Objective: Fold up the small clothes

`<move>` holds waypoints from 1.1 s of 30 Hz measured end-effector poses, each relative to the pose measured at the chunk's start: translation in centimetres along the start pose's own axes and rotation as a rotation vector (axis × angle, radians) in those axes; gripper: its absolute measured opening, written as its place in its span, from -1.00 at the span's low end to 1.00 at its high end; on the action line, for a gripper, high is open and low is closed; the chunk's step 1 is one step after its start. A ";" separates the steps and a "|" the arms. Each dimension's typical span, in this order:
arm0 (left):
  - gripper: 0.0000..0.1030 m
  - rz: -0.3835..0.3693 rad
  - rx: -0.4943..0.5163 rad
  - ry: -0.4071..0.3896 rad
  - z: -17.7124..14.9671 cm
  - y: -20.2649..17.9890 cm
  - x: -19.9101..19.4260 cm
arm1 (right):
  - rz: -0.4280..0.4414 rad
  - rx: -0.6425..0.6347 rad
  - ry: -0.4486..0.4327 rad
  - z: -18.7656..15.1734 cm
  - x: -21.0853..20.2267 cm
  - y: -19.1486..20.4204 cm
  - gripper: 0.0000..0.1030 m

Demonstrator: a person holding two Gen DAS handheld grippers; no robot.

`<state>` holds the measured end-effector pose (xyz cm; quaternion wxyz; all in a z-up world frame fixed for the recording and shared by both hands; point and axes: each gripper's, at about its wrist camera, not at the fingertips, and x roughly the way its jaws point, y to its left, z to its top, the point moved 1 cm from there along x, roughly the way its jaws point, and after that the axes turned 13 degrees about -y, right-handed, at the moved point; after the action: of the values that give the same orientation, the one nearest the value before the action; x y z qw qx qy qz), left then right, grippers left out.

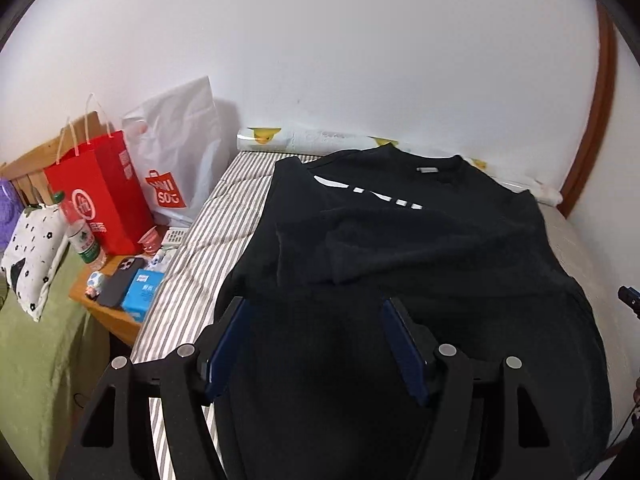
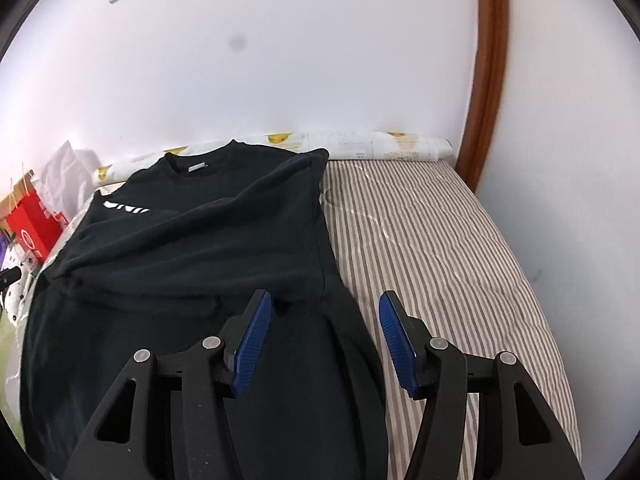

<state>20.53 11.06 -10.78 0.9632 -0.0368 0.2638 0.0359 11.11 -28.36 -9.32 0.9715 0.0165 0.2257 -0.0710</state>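
Left wrist view: black sweatshirt (image 1: 400, 248) is lying spread on the striped bed (image 1: 208, 216), collar at the far end by the wall, white lettering across the chest, both sleeves folded in over the body. Left hand-held gripper (image 1: 316, 304) is hovering over the near hem w/ blue pads standing well apart & nothing clamped btwn them; only dark fabric is showing below the gap. To the left, a small wooden worktop (image 1: 100, 308) is carrying a red paper bag (image 1: 100, 196), white shopping bag (image 1: 180, 152), green-label bottle (image 1: 82, 236), phone (image 1: 120, 280) & blue box (image 1: 142, 288). A patterned pillow (image 1: 32, 256) is sitting farther left. At the right edge a bit of the other tool is poking in. Right wrist view: same sweatshirt (image 2: 192, 248) is occupying the left half of the bed (image 2: 440, 248), its right side edge running near-to-far, striped sheet bare on the right. Right hand-held gripper (image 2: 324, 300) is hanging above the sweatshirt's near right edge, jaws about half spread, gripping nothing; left pad is over cloth, right pad over the sheet. A rolled duck-print mat (image 2: 360, 144) is lying along the far wall, w/ a brown door frame (image 2: 488, 80) at far right.
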 end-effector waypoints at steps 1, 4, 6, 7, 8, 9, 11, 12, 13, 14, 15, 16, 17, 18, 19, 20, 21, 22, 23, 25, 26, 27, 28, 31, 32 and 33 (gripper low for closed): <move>0.29 -0.002 0.001 -0.006 -0.4 0.0 -0.9 | 0.015 0.015 0.002 -0.4 -0.8 -0.2 0.08; 0.29 0.006 0.002 -0.008 -1.9 0.2 -3.2 | 0.045 0.043 0.013 -1.9 -2.8 -0.5 0.08; 0.29 0.018 0.004 -0.006 -2.8 0.3 -4.4 | 0.056 0.034 0.015 -3.2 -4.2 -0.6 0.08; 0.29 0.021 0.003 -0.005 -3.4 0.4 -5.0 | 0.056 0.028 0.016 -3.6 -4.5 -0.5 0.08; 0.29 0.018 0.000 -0.004 -3.8 0.5 -5.4 | 0.056 0.019 0.019 -4.2 -5.0 -0.5 0.08; 0.29 0.015 -0.006 -0.002 -4.2 0.6 -5.8 | 0.059 0.010 0.019 -4.9 -5.5 -0.5 0.08; 0.29 0.012 -0.018 -0.004 -5.0 0.7 -6.7 | 0.063 -0.001 0.026 -5.9 -6.3 -0.3 0.08; 0.29 0.010 -0.025 -0.007 -5.2 0.8 -7.1 | 0.066 -0.004 0.029 -6.3 -6.7 -0.2 0.08; 0.29 0.007 -0.031 -0.009 -5.5 0.8 -7.5 | 0.069 -0.006 0.027 -6.6 -7.2 -0.2 0.08; 0.29 0.007 -0.034 -0.009 -5.7 0.8 -7.7 | 0.071 -0.010 0.022 -6.8 -7.5 0.0 0.08; 0.29 0.009 -0.035 -0.009 -5.8 0.7 -7.9 | 0.070 -0.015 0.016 -7.1 -7.8 0.1 0.09; 0.30 0.014 -0.036 -0.012 -6.0 0.7 -8.1 | 0.071 -0.019 0.012 -7.2 -8.1 0.2 0.09; 0.31 0.018 -0.037 -0.014 -6.1 0.6 -8.3 | 0.075 -0.021 0.007 -7.3 -8.3 0.3 0.09; 0.31 0.016 -0.037 -0.018 -6.2 0.6 -8.6 | 0.077 -0.020 0.003 -7.5 -8.5 0.4 0.10; 0.34 0.015 -0.038 -0.022 -6.2 0.5 -8.8 | 0.077 -0.016 0.000 -7.6 -8.7 0.4 0.10; 0.37 0.015 -0.040 -0.026 -6.3 0.5 -9.0 | 0.079 -0.011 -0.002 -7.7 -8.8 0.4 0.10; 0.38 0.018 -0.041 -0.032 -6.3 0.4 -9.3 | 0.084 -0.005 -0.005 -7.8 -9.0 0.5 0.10; 0.39 0.018 -0.041 -0.042 -6.3 0.3 -9.5 | 0.086 -0.003 -0.007 -7.9 -9.1 0.4 0.11; 0.43 0.017 -0.041 -0.051 -6.3 0.2 -9.8 | 0.088 -0.001 -0.010 -7.9 -9.2 0.4 0.11; 0.48 0.015 -0.043 -0.065 -6.4 0.0 -10.3 | 0.089 -0.003 -0.013 -8.0 -9.5 0.5 0.12; 0.49 0.013 -0.044 -0.068 -6.5 0.0 -10.4 | 0.088 -0.007 -0.015 -8.1 -9.5 0.5 0.13; 0.50 0.011 -0.044 -0.070 -6.5 -0.1 -10.5 | 0.085 -0.011 -0.017 -8.2 -9.7 0.6 0.13; 0.52 0.012 -0.042 -0.072 -6.5 -0.2 -10.6 | 0.083 -0.013 -0.018 -8.2 -9.7 0.6 0.14; 0.59 0.015 -0.036 -0.081 -6.7 -0.4 -11.0 | 0.080 -0.015 -0.017 -8.5 -9.9 0.7 0.16; 0.61 0.014 -0.035 -0.085 -6.7 -0.5 -11.1 | 0.078 -0.016 -0.016 -8.6 -10.0 0.7 0.16; 0.62 0.013 -0.035 -0.089 -6.7 -0.6 -11.2 | 0.076 -0.017 -0.016 -8.7 -10.1 0.7 0.16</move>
<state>7.58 9.32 -10.80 0.9729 -0.0505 0.2203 0.0484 -1.51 -25.78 -12.70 0.9753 0.0164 0.2177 -0.0321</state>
